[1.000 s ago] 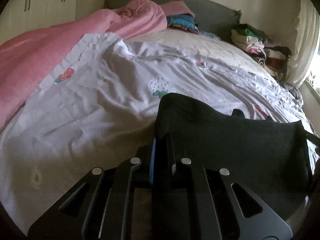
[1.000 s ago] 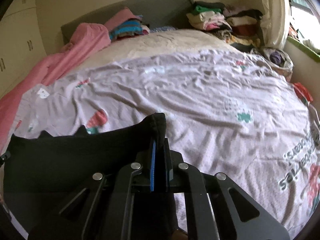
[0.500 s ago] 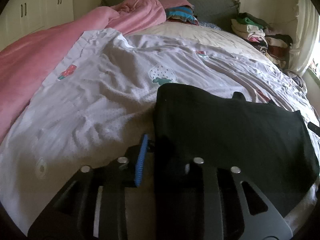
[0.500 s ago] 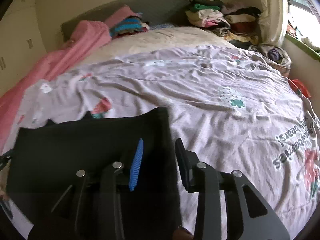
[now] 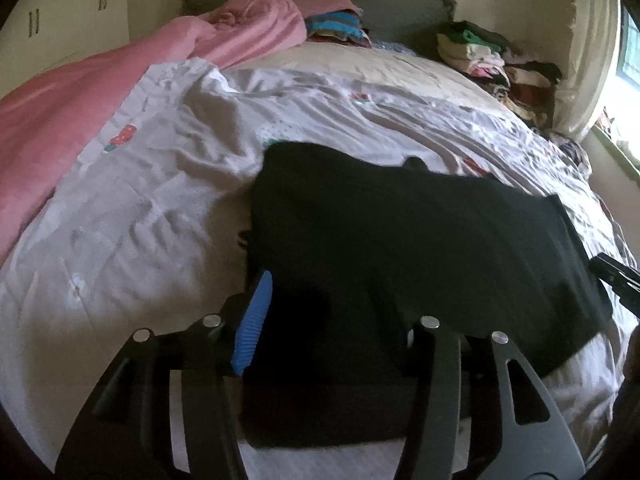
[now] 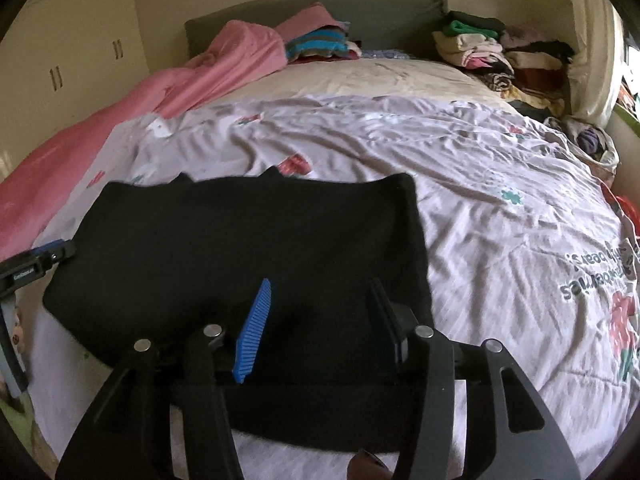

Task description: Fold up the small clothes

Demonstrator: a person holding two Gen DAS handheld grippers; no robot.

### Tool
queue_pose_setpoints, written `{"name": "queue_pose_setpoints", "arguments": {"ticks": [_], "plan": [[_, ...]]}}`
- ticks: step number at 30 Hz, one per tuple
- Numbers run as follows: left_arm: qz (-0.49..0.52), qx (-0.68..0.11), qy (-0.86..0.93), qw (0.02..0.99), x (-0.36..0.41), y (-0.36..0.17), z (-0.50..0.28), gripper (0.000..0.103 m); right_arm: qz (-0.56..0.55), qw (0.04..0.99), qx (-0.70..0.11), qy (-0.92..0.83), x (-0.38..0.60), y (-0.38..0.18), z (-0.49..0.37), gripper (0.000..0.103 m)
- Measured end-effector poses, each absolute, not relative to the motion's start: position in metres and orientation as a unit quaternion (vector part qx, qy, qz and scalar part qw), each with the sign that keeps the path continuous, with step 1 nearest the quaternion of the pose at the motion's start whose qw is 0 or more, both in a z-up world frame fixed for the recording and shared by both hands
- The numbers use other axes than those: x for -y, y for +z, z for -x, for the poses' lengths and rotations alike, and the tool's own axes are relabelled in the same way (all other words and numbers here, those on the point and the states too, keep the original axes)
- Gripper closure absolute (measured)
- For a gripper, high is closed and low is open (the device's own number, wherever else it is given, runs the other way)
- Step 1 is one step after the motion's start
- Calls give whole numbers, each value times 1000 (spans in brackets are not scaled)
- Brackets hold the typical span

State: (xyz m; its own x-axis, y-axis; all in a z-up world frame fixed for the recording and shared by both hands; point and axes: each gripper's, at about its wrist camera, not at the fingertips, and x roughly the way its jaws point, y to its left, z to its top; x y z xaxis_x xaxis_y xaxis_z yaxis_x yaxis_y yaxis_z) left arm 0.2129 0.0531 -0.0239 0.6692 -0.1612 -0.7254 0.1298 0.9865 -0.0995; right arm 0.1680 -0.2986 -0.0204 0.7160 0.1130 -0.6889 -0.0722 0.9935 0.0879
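Left claw (image 5: 332, 320): jaws spread wide, nothing gripped, held low over the near left edge of the black garment (image 5: 420, 248). Right claw (image 6: 320, 320): jaws likewise parted and empty, held over the garment's near right edge. The garment is laid flat on the printed quilt (image 6: 500, 208) at the near side of the bed. Further out are seen a pink blanket (image 5: 80, 120) at left and stacked clothes (image 6: 480, 48) by the headboard. Step judged in hand: release after a fold is laid down. Next move calls for a fresh edge to be gripped and folded across.
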Motion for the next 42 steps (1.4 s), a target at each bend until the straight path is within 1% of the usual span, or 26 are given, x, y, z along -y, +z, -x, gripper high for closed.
{"name": "queue_pose_setpoints", "arguments": {"ticks": [2,6,9,11,15,24,29,33,37,42], "plan": [[14,-405,-82,911,-47,-27,-208,57,-25,924,-377,58,293,-22,-163,53],[2,-421,-87,903,-40,-34,-202,50,-20,920,-384,71,285,-25,-156,52],[-2,-431,-82,899,-39,-40,-196,47,-22,914,-397,77,279,-31,-152,47],[8,-435,-84,896,-42,-42,-192,46,-22,910,-407,77,278,-36,-151,46],[20,-439,-85,894,-45,-46,-185,46,-30,904,-421,68,282,-45,-148,42],[24,-442,-84,893,-48,-50,-172,45,-35,901,-429,60,287,-57,-134,41],[14,-443,-76,893,-47,-52,-166,43,-44,901,-429,57,288,-58,-129,39],[12,-446,-71,892,-48,-53,-161,40,-47,900,-429,57,288,-58,-127,35],[12,-446,-68,892,-49,-53,-158,40,-51,900,-430,58,287,-58,-125,30],[13,-448,-65,892,-51,-51,-153,40,-55,899,-431,60,287,-57,-122,26]]}}
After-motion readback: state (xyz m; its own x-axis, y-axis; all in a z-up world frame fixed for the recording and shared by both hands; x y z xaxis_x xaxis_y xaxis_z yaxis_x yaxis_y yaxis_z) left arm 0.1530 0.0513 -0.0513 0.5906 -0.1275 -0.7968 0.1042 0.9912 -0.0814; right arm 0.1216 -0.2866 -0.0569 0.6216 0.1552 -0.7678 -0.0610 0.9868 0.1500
